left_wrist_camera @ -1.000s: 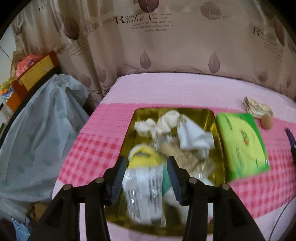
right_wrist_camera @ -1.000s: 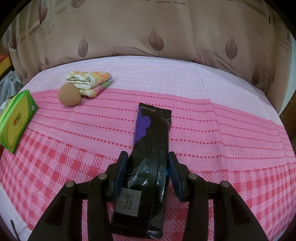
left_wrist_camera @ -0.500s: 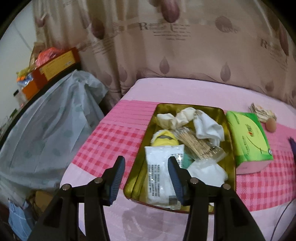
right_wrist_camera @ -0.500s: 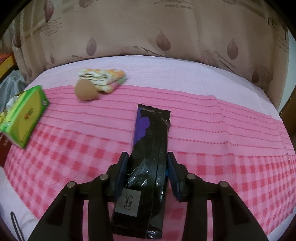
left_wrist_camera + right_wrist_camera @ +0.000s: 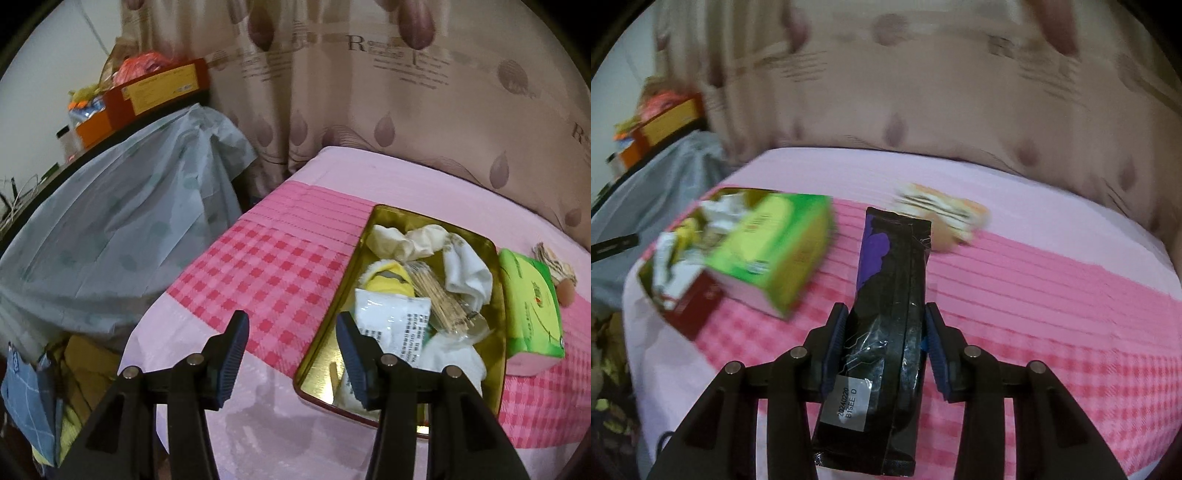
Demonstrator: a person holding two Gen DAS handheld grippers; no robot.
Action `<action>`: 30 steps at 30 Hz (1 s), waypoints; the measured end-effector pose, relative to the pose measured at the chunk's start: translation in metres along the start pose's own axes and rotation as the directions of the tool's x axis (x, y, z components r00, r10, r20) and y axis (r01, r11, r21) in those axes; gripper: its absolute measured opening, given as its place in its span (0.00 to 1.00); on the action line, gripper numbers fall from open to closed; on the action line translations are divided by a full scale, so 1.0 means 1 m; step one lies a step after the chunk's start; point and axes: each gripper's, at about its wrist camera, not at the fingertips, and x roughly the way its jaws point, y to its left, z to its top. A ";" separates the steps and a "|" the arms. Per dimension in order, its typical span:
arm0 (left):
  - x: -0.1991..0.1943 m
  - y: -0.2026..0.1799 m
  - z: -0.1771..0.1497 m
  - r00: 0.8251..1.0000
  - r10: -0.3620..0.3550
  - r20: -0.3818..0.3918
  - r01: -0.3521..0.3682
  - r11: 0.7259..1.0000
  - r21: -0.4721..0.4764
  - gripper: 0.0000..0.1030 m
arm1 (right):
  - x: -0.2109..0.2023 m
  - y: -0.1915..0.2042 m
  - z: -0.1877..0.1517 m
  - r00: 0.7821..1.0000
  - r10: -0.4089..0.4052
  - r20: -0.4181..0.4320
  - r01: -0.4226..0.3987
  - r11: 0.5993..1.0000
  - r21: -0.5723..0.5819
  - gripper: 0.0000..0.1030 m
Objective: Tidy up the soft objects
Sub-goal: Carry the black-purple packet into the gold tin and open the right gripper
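A long black packet (image 5: 886, 332) with a purple patch near its far end and a white date sticker near its close end sits clamped in the right claw (image 5: 886, 336), whose blue-padded fingers (image 5: 833, 339) press on both of its sides. It fills the lower centre of the right wrist view, above the pink checked desk (image 5: 1052, 295). Left of it in that frame lies a green tissue pack (image 5: 775, 251), and beyond that a gold tin (image 5: 698, 310) with a dark red outer wall; both are smeared by motion. Behind the packet's far end a folded striped cloth (image 5: 942, 206) and what seems to be a brown egg-shaped object (image 5: 945, 236) are too blurred to describe further.

In the left wrist view the gold tin (image 5: 332, 332) occupies the right half of the frame and holds a white printed pouch (image 5: 395, 321), a yellow soft toy (image 5: 391, 277), a bundle of thin sticks (image 5: 439, 299), and white cloths (image 5: 465, 269). The green tissue pack (image 5: 532, 302) lies just beside the tin's right wall. The left claw (image 5: 291, 354) stands spread wide with nothing between its fingers, at the lower centre of the frame, its right finger over the tin's near left corner. At the left, a grey plastic sheet (image 5: 129, 206) drapes over furniture, with an orange box (image 5: 147, 96) on top in the upper left. A leaf-patterned curtain (image 5: 406, 92) hangs behind the desk.
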 end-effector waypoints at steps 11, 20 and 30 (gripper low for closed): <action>0.003 0.028 0.002 0.998 0.056 -0.017 -0.058 0.991 -0.117 0.49 | 0.018 0.125 0.025 0.979 0.203 -0.024 -0.204 0.966 -0.161 0.37; 0.007 0.045 0.004 0.997 0.066 -0.034 -0.071 0.980 -0.183 0.49 | 0.048 0.194 0.043 0.961 0.270 -0.058 -0.276 0.931 -0.238 0.37; 0.008 0.051 0.004 0.997 0.060 -0.045 -0.068 0.975 -0.209 0.49 | 0.080 0.211 0.043 0.963 0.251 -0.099 -0.268 0.935 -0.231 0.37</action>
